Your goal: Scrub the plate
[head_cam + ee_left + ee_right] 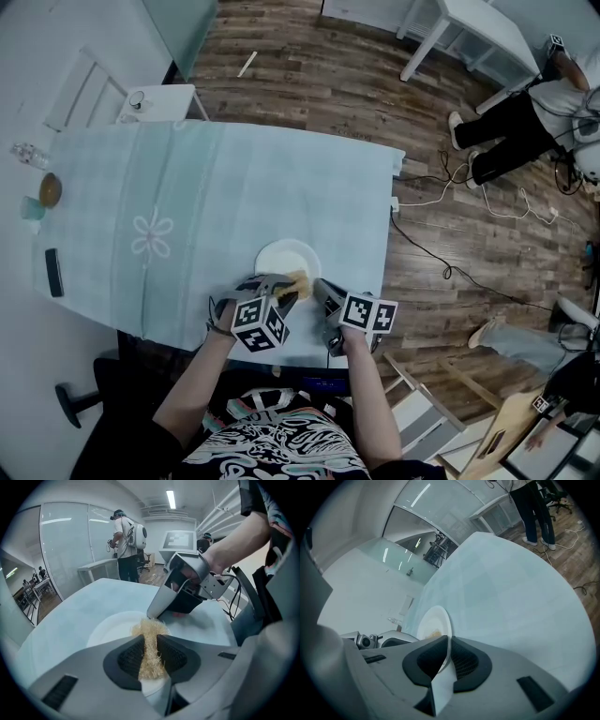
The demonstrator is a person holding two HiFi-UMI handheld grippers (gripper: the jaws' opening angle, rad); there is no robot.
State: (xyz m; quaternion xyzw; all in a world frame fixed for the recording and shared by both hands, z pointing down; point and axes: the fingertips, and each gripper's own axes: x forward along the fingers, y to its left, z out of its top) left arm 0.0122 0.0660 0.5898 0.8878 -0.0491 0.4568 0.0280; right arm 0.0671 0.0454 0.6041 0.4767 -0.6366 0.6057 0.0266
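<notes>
Plate (281, 255) edge sits hidden under scrubber (299, 280) and right tool (319, 287).

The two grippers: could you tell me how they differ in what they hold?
The left gripper is shut on a straw-coloured scrubber; the right gripper is shut on the rim of the white plate. The left gripper brings its scrubber onto the plate's face; the right gripper only pinches the edge. Both point down at the plate.

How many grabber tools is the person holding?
2. The left tool pinches a straw-coloured scrubber over the plate; the right tool clamps the plate's rim. None seem hidden.
</notes>
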